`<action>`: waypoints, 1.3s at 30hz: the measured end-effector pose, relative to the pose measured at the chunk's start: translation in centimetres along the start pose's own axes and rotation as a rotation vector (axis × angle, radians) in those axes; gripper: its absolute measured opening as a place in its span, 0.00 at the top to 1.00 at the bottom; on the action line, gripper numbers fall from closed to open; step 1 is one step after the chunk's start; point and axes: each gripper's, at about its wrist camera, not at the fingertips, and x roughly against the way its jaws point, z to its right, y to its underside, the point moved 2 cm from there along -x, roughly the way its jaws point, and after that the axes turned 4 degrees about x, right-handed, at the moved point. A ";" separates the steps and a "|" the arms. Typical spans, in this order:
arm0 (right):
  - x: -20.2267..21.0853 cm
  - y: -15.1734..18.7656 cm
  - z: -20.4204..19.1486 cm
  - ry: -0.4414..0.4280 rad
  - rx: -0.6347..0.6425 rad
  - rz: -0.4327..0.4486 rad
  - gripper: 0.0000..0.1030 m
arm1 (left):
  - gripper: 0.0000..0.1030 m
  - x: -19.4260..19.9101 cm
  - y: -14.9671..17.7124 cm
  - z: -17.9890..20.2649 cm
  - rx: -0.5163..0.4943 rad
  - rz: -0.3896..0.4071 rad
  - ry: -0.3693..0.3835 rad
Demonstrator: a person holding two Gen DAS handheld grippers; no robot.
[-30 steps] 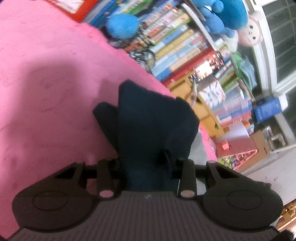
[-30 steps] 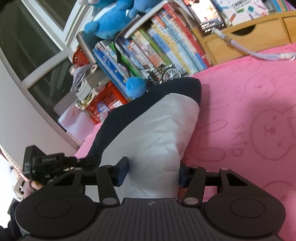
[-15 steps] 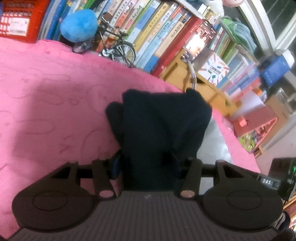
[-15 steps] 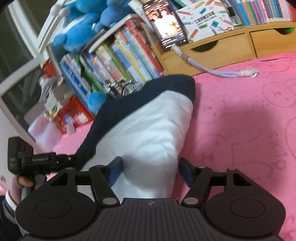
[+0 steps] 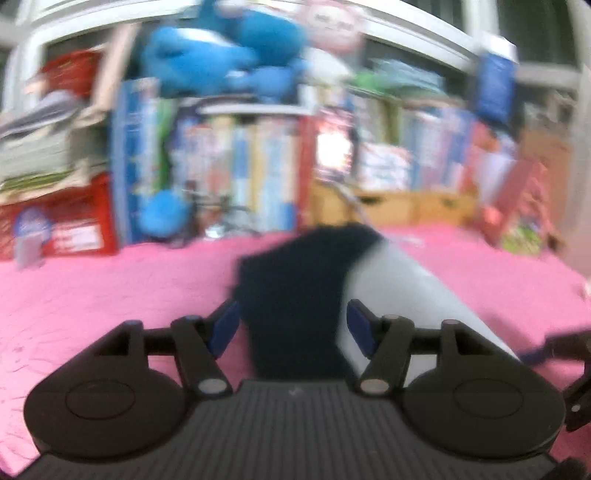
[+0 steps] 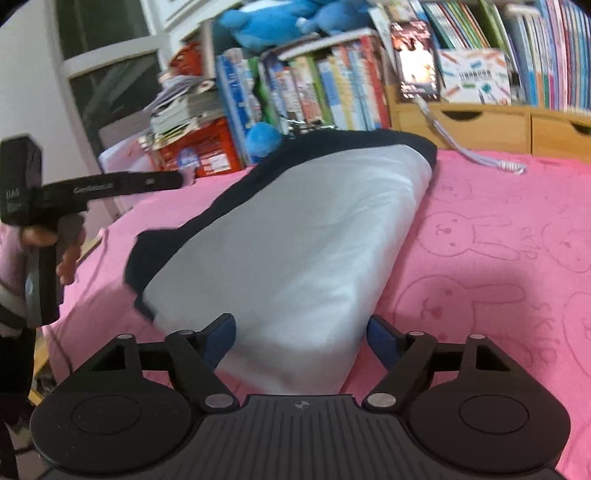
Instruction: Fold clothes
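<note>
A folded garment (image 6: 295, 236), white with a dark navy edge, lies on the pink blanket (image 6: 498, 258). Its near end sits between the jaws of my right gripper (image 6: 301, 336), which are opening; the blue pads stand at its sides without squeezing it. In the blurred left wrist view the garment's navy part (image 5: 295, 288) lies between the opening jaws of my left gripper (image 5: 291, 326), with a gap at the left pad (image 5: 223, 326). The right wrist view shows a hand holding the left gripper (image 6: 173, 180) at the far left, above the blanket's edge.
Behind the bed runs a row of books (image 6: 325, 88) with blue plush toys (image 6: 266, 22) on top, a red box (image 6: 199, 151) and wooden drawers (image 6: 480, 125). A white cable (image 6: 480, 157) trails onto the blanket. The blanket's left edge (image 6: 74, 332) drops off beside the person.
Both pairs of jaws have widened and let go of the garment, which now rests on the blanket. Both grippers have drawn back, and the left one has rolled level.
</note>
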 end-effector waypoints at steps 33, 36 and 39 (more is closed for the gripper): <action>0.7 4.0 -4.1 0.405 0.139 0.127 0.74 | 0.39 -1.4 9.7 16.4 -0.878 0.065 0.058; 0.6 4.2 -3.9 0.392 0.107 0.135 0.78 | 0.65 -1.6 9.9 16.7 -0.879 0.065 0.045; 0.8 4.5 -4.0 0.407 0.099 0.157 0.79 | 0.77 -1.4 10.2 16.6 -0.884 0.079 0.019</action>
